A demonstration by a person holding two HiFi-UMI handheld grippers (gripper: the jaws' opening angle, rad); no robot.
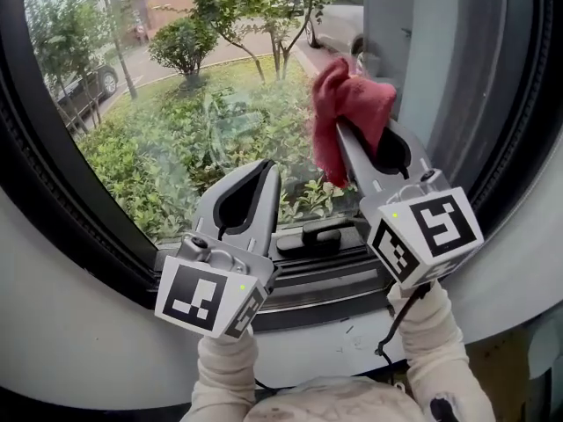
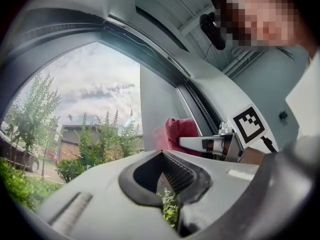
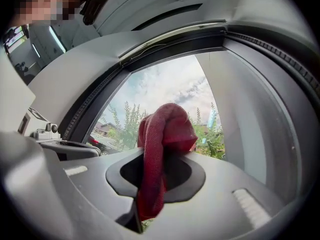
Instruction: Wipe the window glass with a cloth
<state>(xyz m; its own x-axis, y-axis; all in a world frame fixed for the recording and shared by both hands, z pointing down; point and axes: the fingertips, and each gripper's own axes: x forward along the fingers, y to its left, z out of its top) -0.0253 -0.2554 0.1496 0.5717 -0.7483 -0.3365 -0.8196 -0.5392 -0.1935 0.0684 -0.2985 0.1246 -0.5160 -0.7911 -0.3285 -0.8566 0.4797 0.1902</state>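
A red cloth [image 1: 347,104] is bunched at the tip of my right gripper [image 1: 352,134], whose jaws are shut on it; a tail of it hangs down the left side. The cloth presses against the window glass [image 1: 176,112] near its right edge. In the right gripper view the same cloth [image 3: 162,154] drapes over the closed jaws. My left gripper [image 1: 264,170] points at the glass lower down and to the left, jaws shut with nothing in them. In the left gripper view the red cloth [image 2: 175,134] and the right gripper show ahead to the right.
A black rubber seal [image 1: 53,209] rings the window. A black latch handle [image 1: 312,236] sits on the lower frame between the grippers. A grey pillar [image 1: 431,60] borders the glass on the right. Outside are shrubs, trees and parked cars.
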